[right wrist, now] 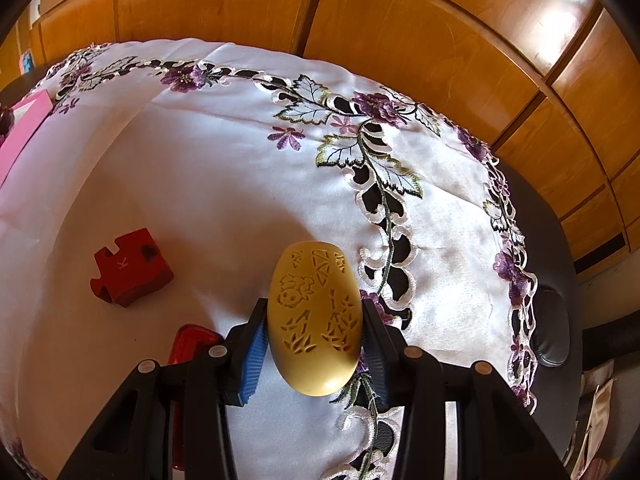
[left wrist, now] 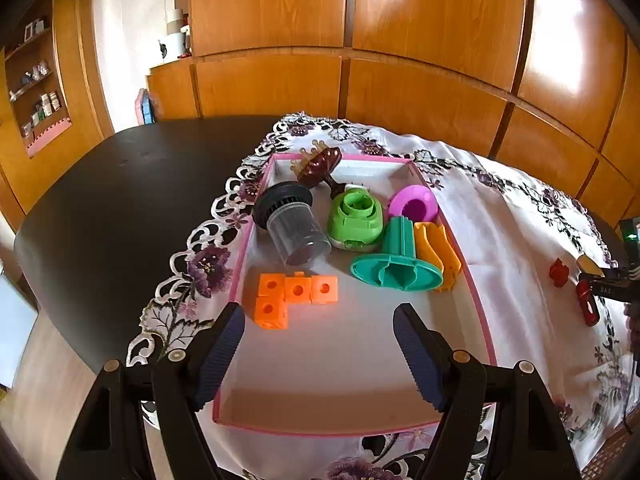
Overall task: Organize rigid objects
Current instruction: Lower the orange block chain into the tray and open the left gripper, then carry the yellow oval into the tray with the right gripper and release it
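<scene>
Left tool [left wrist: 319, 334] spread, empty, above the tray [left wrist: 486, 336] – orange blocks [left wrist: 294, 294] inside; right tool [right wrist: 315, 344] apparently pinching a yellow oval [right wrist: 315, 316].

A dark table [left wrist: 120, 184] carries an embroidered white cloth [left wrist: 500, 216], topped by a pink-rimmed tray [left wrist: 476, 296].

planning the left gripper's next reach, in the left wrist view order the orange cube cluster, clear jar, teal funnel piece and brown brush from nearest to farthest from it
1. orange cube cluster, front left of the tray, just ahead of the left gripper.
2. teal funnel piece, right of centre.
3. clear jar, left side; close to the funnel's rank, hard to call.
4. brown brush, at the far wall.
</scene>
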Action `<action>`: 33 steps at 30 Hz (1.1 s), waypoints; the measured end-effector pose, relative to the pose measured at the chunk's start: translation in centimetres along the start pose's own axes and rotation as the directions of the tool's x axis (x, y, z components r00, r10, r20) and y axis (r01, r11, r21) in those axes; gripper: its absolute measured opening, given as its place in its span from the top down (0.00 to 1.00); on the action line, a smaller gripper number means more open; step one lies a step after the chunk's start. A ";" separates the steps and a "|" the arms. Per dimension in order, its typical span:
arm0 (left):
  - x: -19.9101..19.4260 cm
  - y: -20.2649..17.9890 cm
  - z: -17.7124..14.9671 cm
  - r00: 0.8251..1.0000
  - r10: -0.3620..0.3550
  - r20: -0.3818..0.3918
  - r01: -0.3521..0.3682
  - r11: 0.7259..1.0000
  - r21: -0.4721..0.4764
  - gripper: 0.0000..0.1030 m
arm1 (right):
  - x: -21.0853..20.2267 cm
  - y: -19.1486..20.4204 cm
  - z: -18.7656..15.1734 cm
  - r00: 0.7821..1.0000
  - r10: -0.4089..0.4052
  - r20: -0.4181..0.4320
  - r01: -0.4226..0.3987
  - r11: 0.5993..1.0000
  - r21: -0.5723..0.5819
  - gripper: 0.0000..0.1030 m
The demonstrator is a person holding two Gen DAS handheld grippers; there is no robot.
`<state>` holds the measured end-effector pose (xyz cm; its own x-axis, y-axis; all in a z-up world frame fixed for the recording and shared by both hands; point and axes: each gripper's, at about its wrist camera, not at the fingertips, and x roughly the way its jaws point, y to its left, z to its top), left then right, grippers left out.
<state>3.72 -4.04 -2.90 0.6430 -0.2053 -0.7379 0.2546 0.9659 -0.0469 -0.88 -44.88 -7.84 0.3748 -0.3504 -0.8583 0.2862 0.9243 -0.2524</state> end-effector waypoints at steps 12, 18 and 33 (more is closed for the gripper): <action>-0.7 1.3 -0.4 1.000 -0.009 0.008 0.009 0.999 -0.040 0.25 | 0.2 -0.4 0.1 1.000 -0.002 -0.023 0.002 1.000 0.021 0.58; -0.8 2.3 -0.7 1.000 -0.003 0.016 0.003 0.998 -0.056 0.25 | -5.0 -1.3 1.3 0.992 0.062 0.107 -0.077 0.988 0.138 0.58; -1.1 7.8 -1.1 0.997 0.075 0.027 -0.069 0.981 -0.182 0.25 | -15.9 22.7 1.1 0.820 0.563 0.102 -0.483 0.777 -0.403 0.58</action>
<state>4.22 3.84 -3.22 0.6796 -0.1361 -0.7209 0.0739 0.9903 -0.1173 0.58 -18.46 0.57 0.5581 0.2173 -0.8008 -0.3137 0.9487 0.0388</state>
